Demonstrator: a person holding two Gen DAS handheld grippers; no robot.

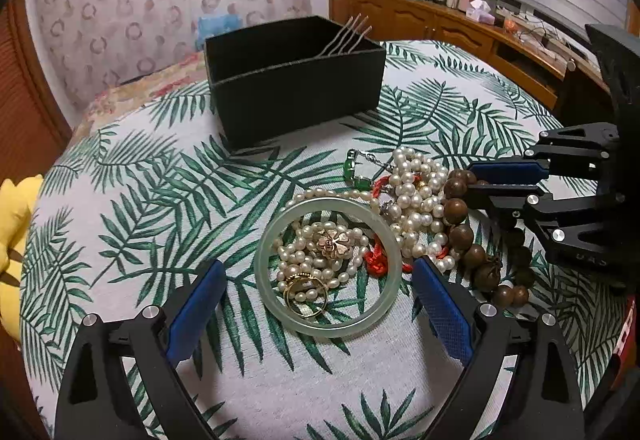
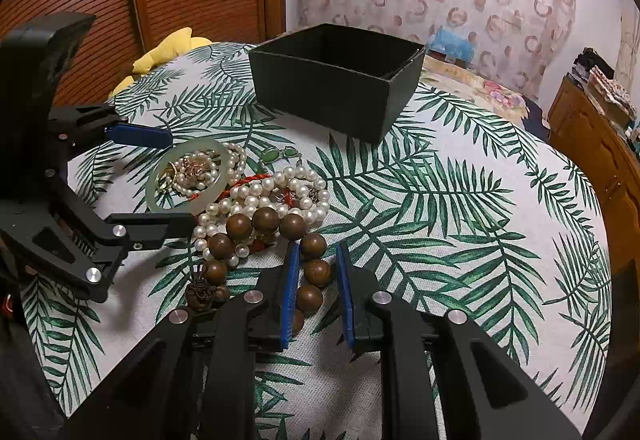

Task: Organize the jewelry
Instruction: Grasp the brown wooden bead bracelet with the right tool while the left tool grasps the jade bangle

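A heap of jewelry lies on the palm-leaf tablecloth (image 1: 160,199). A pale jade bangle (image 1: 261,268) rings a pearl strand, a gold flower pendant and gold rings (image 1: 306,296). My left gripper (image 1: 318,264) stands open wide, one blue pad on each side of the bangle and neither touching it; the right wrist view shows this left gripper (image 2: 180,177) the same way. White pearl necklaces (image 1: 416,191) are piled to the right. My right gripper (image 2: 318,246) has its jaws drawn in on the brown wooden bead bracelet (image 2: 264,220), with beads between the pads.
A black open box (image 1: 296,95) stands behind the heap, with fork tines (image 1: 348,35) sticking out of it. Green stone pieces (image 1: 352,169) and red cord lie among the pearls. A yellow soft toy (image 1: 12,224) sits at the table's left edge. A wooden sideboard (image 1: 440,23) lines the wall.
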